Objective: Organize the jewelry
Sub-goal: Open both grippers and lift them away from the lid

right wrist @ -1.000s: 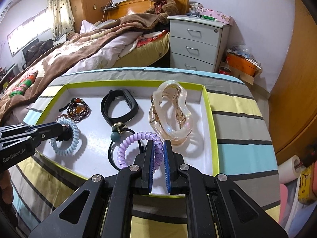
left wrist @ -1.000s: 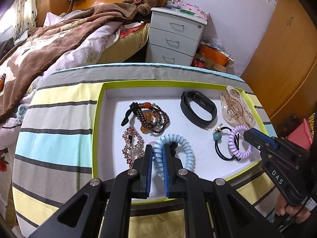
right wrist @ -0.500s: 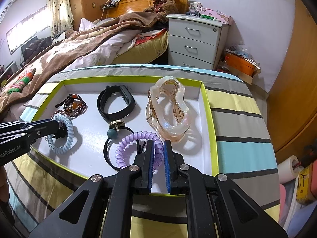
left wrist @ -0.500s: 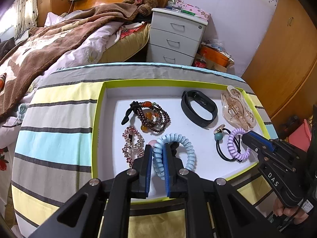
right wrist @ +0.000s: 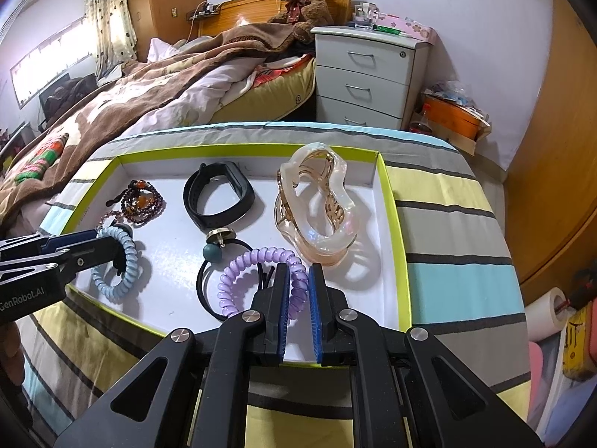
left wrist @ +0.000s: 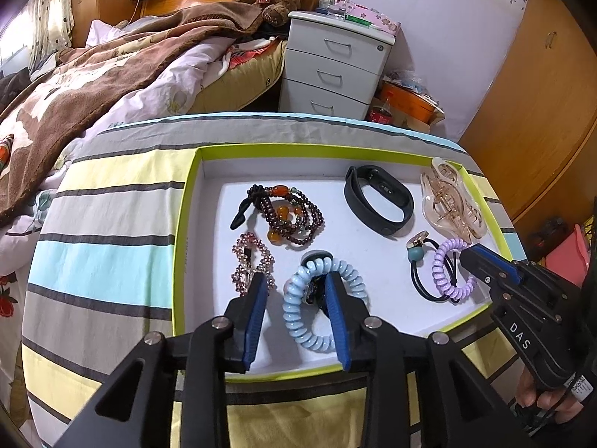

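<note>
A white tray with a lime rim [left wrist: 186, 201] [right wrist: 391, 201] lies on the striped cloth and holds the jewelry. My left gripper [left wrist: 296, 280] is open, its fingers either side of the near-left part of the light blue coil hair tie [left wrist: 350, 280] [right wrist: 130, 261], which lies on the tray. My right gripper [right wrist: 298, 272] is shut on the purple coil hair tie [right wrist: 238, 276] [left wrist: 440, 261]. A black elastic with a teal bead [right wrist: 212, 252], a black wristband [right wrist: 220, 194], a clear claw clip [right wrist: 317, 205], a beaded bracelet [left wrist: 291, 216] and a pink rhinestone clip [left wrist: 246, 257] lie in the tray.
The tray sits on a striped tablecloth [left wrist: 104, 254]. A bed with a brown blanket [left wrist: 112, 59] is behind at left. A white drawer unit [left wrist: 335, 67] stands behind the table. A wooden wardrobe [left wrist: 541, 93] is at right.
My left gripper has opened and let go of the light blue coil hair tie, which now lies on the tray. My right gripper stays shut on the purple coil hair tie.
</note>
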